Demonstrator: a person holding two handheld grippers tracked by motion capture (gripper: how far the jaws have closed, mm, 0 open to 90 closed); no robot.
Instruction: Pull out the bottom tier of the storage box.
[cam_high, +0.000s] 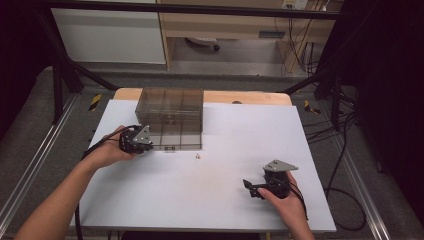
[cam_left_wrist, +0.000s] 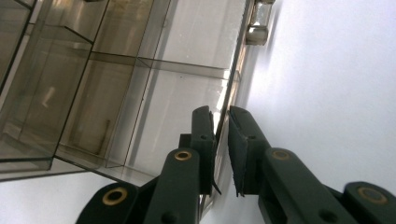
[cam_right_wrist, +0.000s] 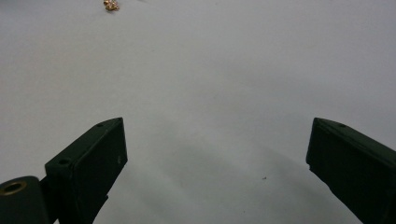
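Left gripper (cam_left_wrist: 221, 135): jaws nearly together, straddling the thin front edge of the open lid of the clear compartment box (cam_left_wrist: 140, 93). The lid edge runs up between the pads; a small gap shows on the right-hand pad side, so I can't call it a firm clamp, more a closing pinch. No earlier state to compare, just reading it as is.

In the high view the left gripper (cam_high: 136, 140) sits at the front left corner of the box (cam_high: 170, 117), hand coming in from the left. The corner makes sense as a grab point: the lid lip is thin and exposed there, and the hand stays off the compartments.

The box stands at the far middle of the white mat (cam_high: 150, 200), lid flapped forward flat toward the person, latch (cam_left_wrist: 257, 28) on its front edge. My guess is the lid is about to be swung by that lip.

Right gripper (cam_high: 255, 189): jaws spread wide, holding nothing, resting low over bare mat near the front right, well apart from the box. Probably parked clear of the left hand's work.

Small gold-coloured piece (cam_high: 198, 156) lies loose on the mat just in front of the lid, between the two grippers. The right gripper view has it far ahead (cam_right_wrist: 111, 5), jaws pointing roughly toward it, so it's likely the next pick. Too small to identify.
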